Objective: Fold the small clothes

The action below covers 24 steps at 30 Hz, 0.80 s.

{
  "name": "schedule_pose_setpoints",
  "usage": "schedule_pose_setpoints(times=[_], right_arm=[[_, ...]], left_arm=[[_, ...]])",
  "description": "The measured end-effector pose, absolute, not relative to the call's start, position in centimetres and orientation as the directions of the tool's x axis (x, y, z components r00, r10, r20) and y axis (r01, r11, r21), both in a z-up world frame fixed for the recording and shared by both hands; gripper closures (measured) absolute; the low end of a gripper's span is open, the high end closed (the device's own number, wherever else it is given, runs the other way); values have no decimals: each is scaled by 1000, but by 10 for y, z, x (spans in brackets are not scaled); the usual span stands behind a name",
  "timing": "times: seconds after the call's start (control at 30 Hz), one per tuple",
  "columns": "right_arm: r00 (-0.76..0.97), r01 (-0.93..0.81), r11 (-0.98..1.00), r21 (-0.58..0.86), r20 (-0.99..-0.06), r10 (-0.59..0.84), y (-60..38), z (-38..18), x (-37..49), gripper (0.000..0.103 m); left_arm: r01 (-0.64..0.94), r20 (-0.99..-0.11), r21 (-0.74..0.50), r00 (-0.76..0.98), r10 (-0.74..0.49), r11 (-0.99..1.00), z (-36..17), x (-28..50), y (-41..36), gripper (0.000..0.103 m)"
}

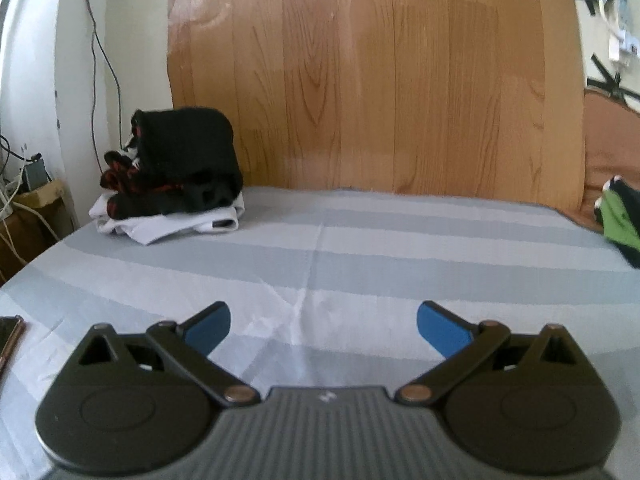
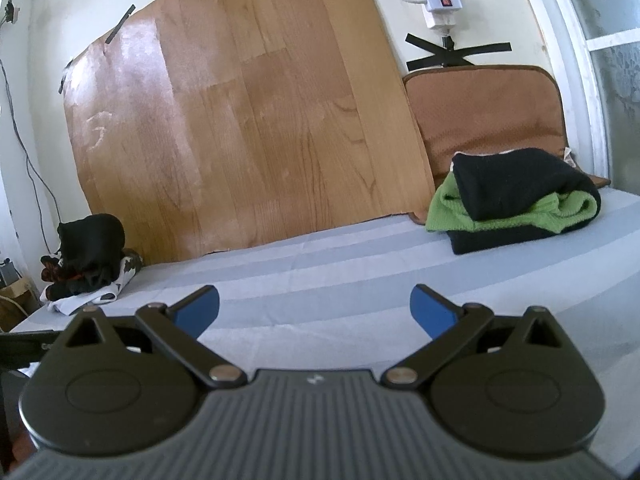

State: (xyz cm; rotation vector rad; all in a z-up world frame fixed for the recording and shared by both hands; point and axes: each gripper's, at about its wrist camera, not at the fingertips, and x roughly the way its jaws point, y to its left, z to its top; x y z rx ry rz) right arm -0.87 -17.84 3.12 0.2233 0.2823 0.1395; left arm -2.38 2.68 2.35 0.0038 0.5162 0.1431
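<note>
Blue-padded left gripper (image 1: 323,330) and right gripper (image 2: 315,314), both spread wide, empty, above striped sheet (image 1: 360,240).

A striped cloth (image 2: 360,264) covers the tabletop. At its far left corner sits 1 heap of clothes (image 2: 90,258); at its far right, well apart, sits a folded stack (image 2: 516,200). A wood-grain sheet (image 2: 248,120) stands against the wall behind, between them. A cushion (image 2: 480,112) leans behind the folded stack.
</note>
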Motion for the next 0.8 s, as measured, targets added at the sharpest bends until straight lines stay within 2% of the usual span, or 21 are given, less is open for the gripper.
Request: schedule_pose_setpoints(times=[0.6, 0.7, 0.8], right_arm=[[939, -101, 953, 285, -290, 187, -186, 28, -3, 0], [936, -85, 951, 297, -303, 179, -190, 28, 1, 0], [936, -40, 973, 226, -333, 116, -194, 32, 8, 0]], left_arm=[[-116, -589, 82, 795, 141, 990, 16, -7, 20, 0], [-109, -604, 48, 788, 116, 993, 16, -3, 17, 0], [-93, -615, 23, 784, 87, 995, 15, 4, 8, 0]])
